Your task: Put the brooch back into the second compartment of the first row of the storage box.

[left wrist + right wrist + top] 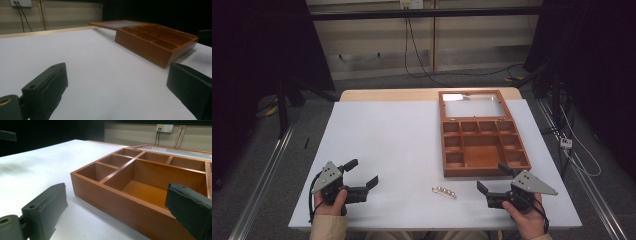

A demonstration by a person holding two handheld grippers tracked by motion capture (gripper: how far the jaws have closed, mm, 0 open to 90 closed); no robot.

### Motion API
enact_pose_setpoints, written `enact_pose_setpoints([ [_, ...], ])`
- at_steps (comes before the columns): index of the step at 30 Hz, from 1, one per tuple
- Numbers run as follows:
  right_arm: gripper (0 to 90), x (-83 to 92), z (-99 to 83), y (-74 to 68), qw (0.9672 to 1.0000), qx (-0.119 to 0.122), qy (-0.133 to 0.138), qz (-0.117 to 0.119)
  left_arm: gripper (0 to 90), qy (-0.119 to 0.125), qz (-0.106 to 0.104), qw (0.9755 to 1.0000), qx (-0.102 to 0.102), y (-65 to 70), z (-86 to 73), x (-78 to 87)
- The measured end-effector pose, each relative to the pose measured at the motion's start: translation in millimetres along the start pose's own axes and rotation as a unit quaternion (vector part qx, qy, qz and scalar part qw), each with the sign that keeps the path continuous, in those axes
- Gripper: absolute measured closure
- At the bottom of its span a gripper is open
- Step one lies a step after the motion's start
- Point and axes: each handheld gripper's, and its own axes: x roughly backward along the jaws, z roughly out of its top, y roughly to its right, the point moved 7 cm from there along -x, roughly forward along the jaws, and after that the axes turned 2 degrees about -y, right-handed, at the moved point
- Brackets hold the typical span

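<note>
Beads on a small string (444, 192) lie near the front edge of the bench (382, 140), between the left hand-held gripper (362, 175) and the right hand-held gripper (493, 179). Both are open and hold nothing. The wooden box (482, 145) is close. Beads this tiny might slip from a grip.

Left gripper (363, 172): held low at the near left, grasped from behind by the left hand (330, 202). Jaws stand wide apart with nothing between them. Fingers (340, 197) wrap the body; a tan sleeve (328, 228) covers the forearm.

Right gripper (493, 178): held low at the near right by the right hand (527, 220). Jaws are spread wide and hold nothing. The grey three-cornered plate (532, 182) faces upward.
</note>
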Motion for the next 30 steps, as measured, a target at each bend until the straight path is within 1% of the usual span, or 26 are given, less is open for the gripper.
enact_pose_setpoints([
  [3,3.4,-1.1,1.2,-1.4,1.0,0.002,-0.001,0.002,3.5,-0.002,0.001,1.0,0.0,-0.6,-1.0,1.9],
  [5,3.3,-2.6,3.4,-4.3,0.9999,0.005,-0.008,0.006,3.5,-0.003,0.002,1.0,0.0,-1.3,-1.3,3.2],
  [7,2.7,-5.1,5.1,-8.2,0.9997,0.004,-0.016,0.015,3.5,-0.004,0.002,1.0,0.003,-1.9,-1.7,4.3],
  [8,2.7,-5.1,5.1,-8.2,0.9997,0.004,-0.016,0.015,3.5,-0.005,0.003,1.0,0.007,-2.4,-1.8,5.0],
  [9,2.6,-6.3,7.1,-11.6,0.9996,0.008,-0.018,0.019,3.5,-0.005,0.004,1.0,0.007,-3.0,-1.9,5.4],
  [10,2.6,-8.9,9.7,-16.9,0.9993,0.011,-0.026,0.025,3.5,-0.005,0.006,0.9999,0.008,-3.8,-2.0,6.1],
  [11,2.6,-8.9,9.7,-16.9,0.9993,0.011,-0.026,0.025,3.5,-0.004,0.008,0.9999,0.009,-4.4,-1.9,6.5],
  [12,4.2,-11.6,12.0,-22.1,0.9988,0.015,-0.032,0.035,3.5,-0.005,0.008,0.9999,0.009,-5.3,-1.9,6.9],
  [13,4.2,-11.6,12.0,-22.1,0.9988,0.015,-0.032,0.035,3.5,-0.004,0.01,0.9999,0.011,-6.1,-1.8,7.3],
  [14,6.7,-16.2,15.5,-29.2,0.9978,0.019,-0.039,0.051,3.6,-0.003,0.012,0.9998,0.013,-6.9,-1.6,7.6],
  [15,6.7,-18.0,16.5,-31.5,0.9974,0.02,-0.041,0.055,3.6,-0.002,0.013,0.9998,0.014,-7.4,-1.5,7.8],
  [18,15.6,-26.3,19.3,-41.4,0.995,0.029,-0.055,0.078,3.6,-0.002,0.015,0.9998,0.016,-8.1,-1.5,8.5],
  [19,15.6,-26.3,19.3,-41.4,0.995,0.029,-0.055,0.078,3.6,-0.001,0.016,0.9997,0.016,-8.4,-1.3,8.7],
  [20,17.9,-32.6,19.4,-48.8,0.9928,0.034,-0.067,0.093,3.6,-0.002,0.017,0.9998,0.014,-8.9,-0.9,9.1],
  [21,19.5,-34.8,18.9,-51.1,0.9919,0.035,-0.072,0.099,3.6,0.0,0.017,0.9998,0.014,-9.1,-0.5,9.2],
  [22,24.0,-37.2,18.0,-54.6,0.9903,0.036,-0.078,0.109,3.6,0.0,0.018,0.9997,0.014,-9.3,-0.5,9.5],
  [23,28.8,-39.6,16.1,-58.1,0.9878,0.038,-0.088,0.122,3.6,0.0,0.018,0.9997,0.014,-9.5,-0.6,9.7],
  [24,28.8,-39.6,16.1,-58.1,0.9878,0.038,-0.088,0.122,3.6,-0.001,0.018,0.9998,0.014,-9.7,-0.9,9.9],
  [25,31.3,-44.1,12.7,-61.8,0.9854,0.04,-0.105,0.129,3.6,-0.001,0.017,0.9997,0.016,-9.6,-1.2,10.0],
  [26,37.0,-46.3,10.9,-64.9,0.9826,0.043,-0.113,0.14,3.6,-0.001,0.018,0.9997,0.015,-10.1,-1.4,10.3],
  [27,38.2,-47.4,9.7,-66.7,0.9811,0.045,-0.119,0.146,3.6,-0.001,0.018,0.9997,0.015,-10.1,-1.4,10.3],
  [29,41.2,-51.1,8.0,-70.0,0.9797,0.048,-0.127,0.147,3.6,-0.001,0.018,0.9997,0.014,-10.6,-1.4,10.4],
  [30,42.9,-53.3,6.9,-72.7,0.9779,0.048,-0.132,0.155,3.6,0.0,0.018,0.9997,0.014,-10.8,-1.3,10.3],
])
